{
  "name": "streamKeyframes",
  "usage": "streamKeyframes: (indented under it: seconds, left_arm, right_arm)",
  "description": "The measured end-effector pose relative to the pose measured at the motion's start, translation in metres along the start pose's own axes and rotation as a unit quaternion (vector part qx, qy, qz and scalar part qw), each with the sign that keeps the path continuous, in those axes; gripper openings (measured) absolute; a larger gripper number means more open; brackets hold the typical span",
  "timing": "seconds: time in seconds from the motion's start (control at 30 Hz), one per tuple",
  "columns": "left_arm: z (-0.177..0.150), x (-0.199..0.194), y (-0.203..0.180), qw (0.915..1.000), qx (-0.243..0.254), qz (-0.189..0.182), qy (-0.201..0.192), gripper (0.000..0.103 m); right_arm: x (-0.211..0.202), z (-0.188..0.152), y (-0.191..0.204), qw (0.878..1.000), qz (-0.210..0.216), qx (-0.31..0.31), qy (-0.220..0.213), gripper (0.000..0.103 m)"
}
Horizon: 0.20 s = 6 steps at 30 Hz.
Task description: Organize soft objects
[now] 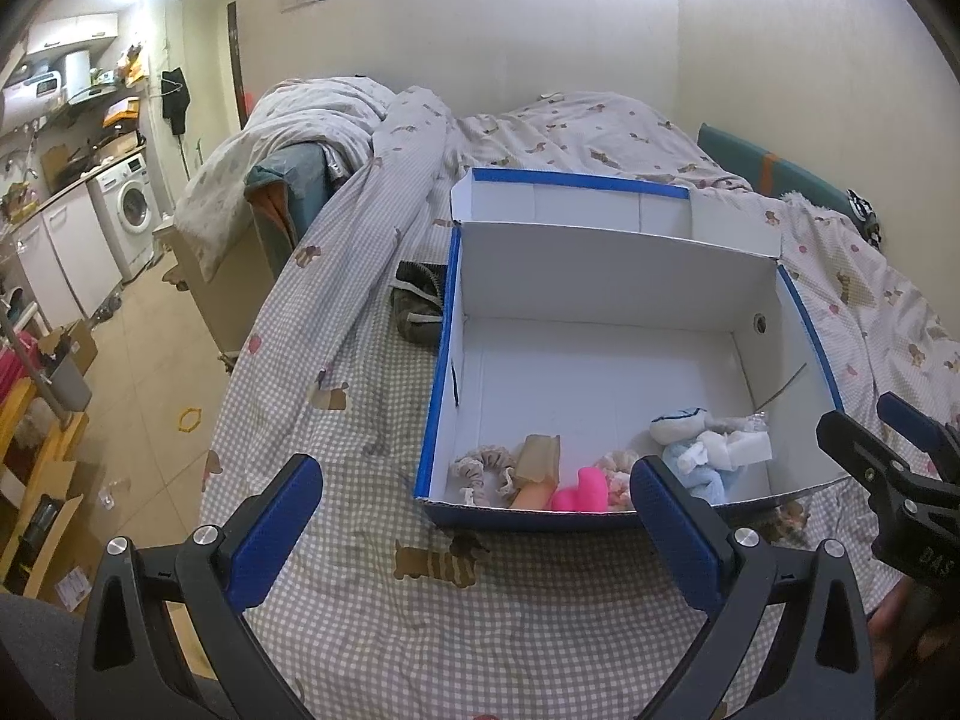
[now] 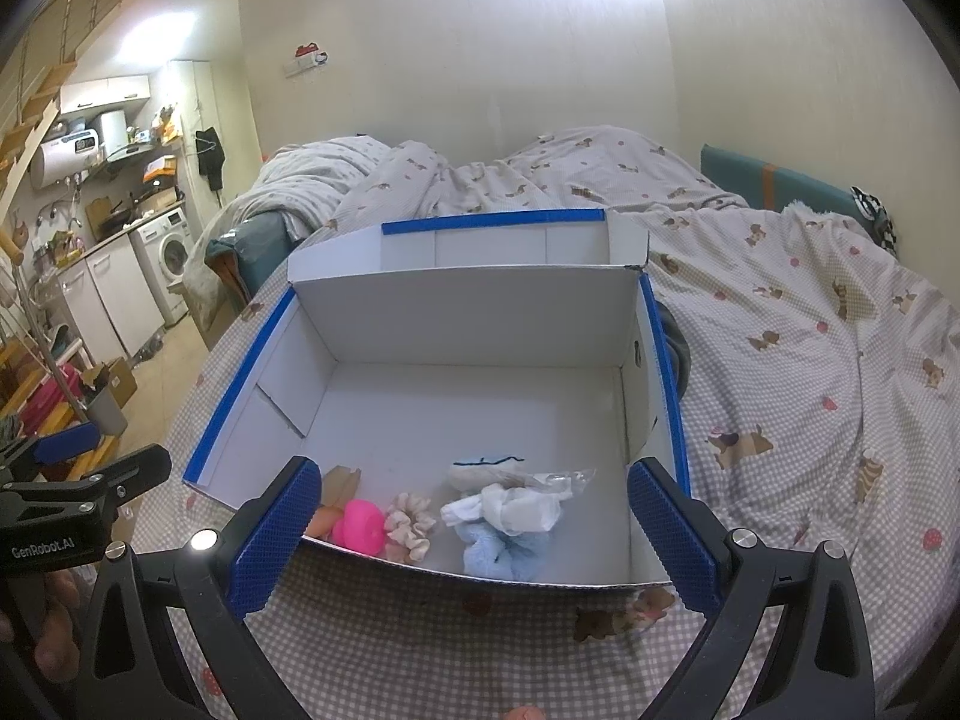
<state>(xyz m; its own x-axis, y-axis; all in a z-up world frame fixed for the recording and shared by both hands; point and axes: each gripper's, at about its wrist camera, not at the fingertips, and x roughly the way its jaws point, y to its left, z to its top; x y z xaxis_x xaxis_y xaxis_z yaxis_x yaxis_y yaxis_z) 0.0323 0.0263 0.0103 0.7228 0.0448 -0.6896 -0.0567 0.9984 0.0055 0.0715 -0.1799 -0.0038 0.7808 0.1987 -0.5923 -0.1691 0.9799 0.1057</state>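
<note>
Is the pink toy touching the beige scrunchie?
Touching. In the right wrist view the pink toy presses against the scrunchie with no box floor showing between them; the left wrist view agrees.

Each gripper, the left gripper [image 1: 474, 510] and the right gripper [image 2: 474, 516], has a black plastic frame with triangular cut-outs and round silver screw heads at the joints. Their fingers [image 1: 273, 531] carry blue pads with a fine cross-hatched grip texture. White lettering reading "GenRobot.AI" marks the left gripper's black body in the right wrist view.
</note>
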Motion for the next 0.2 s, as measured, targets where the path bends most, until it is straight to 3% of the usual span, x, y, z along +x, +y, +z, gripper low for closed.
streamKeyframes:
  seconds: [0.2]
  left_arm:
    - [-0.0004, -0.0021, -0.0009, 1.0, 0.007, 0.001, -0.007, 0.102]
  right_arm:
    - [-0.0007, -0.0001, 0.0001, 1.0, 0.0, -0.002, 0.0, 0.103]
